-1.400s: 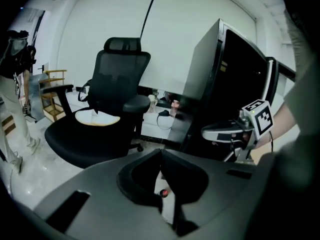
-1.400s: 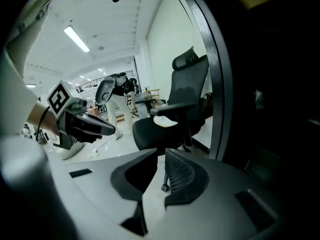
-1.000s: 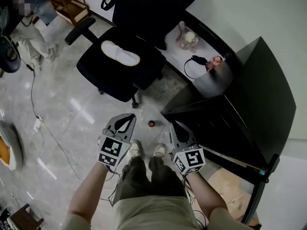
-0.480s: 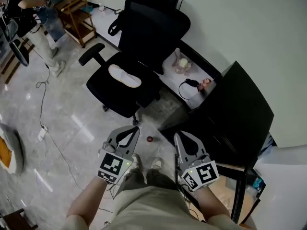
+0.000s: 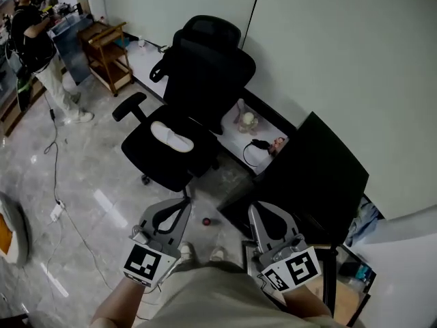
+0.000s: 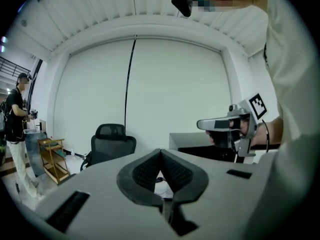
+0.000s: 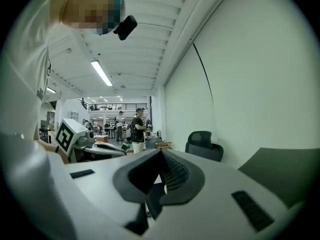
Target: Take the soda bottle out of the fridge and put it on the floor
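Glossy marbled floor, black wheeled chair, boxy matte-black fridge

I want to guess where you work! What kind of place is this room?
Probably an office or workshop, not a home. There is a black swivel office chair, a wooden cart beside a standing person, and cables trailing over the shiny floor.

No text, label, brand or number can be read.
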